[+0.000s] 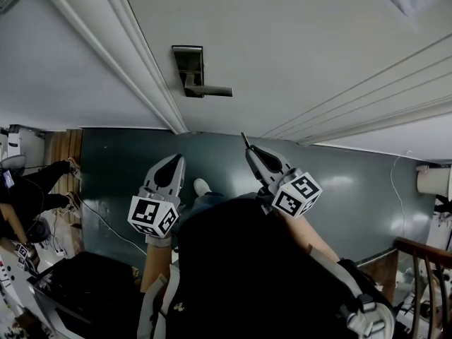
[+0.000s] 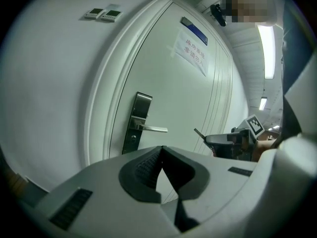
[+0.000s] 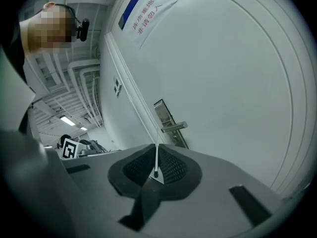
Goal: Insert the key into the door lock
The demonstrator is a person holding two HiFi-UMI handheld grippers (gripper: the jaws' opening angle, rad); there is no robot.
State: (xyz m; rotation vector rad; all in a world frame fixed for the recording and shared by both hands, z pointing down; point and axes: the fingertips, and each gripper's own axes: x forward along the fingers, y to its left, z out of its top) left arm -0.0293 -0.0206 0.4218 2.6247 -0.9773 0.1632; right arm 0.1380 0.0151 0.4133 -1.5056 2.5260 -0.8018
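A steel lock plate with a lever handle sits on the white door, ahead of both grippers. My right gripper is shut on a thin key that sticks out from its tip toward the door, well short of the lock. In the right gripper view the key shows edge-on between the pads, below the lock plate. My left gripper is level with the right one, shut and empty. In the left gripper view the keyhole lies under the handle.
The white door frame runs left of the lock. A paper sign hangs high on the door. The floor is dark green. A person sits at the far left, and a wooden railing stands at the right.
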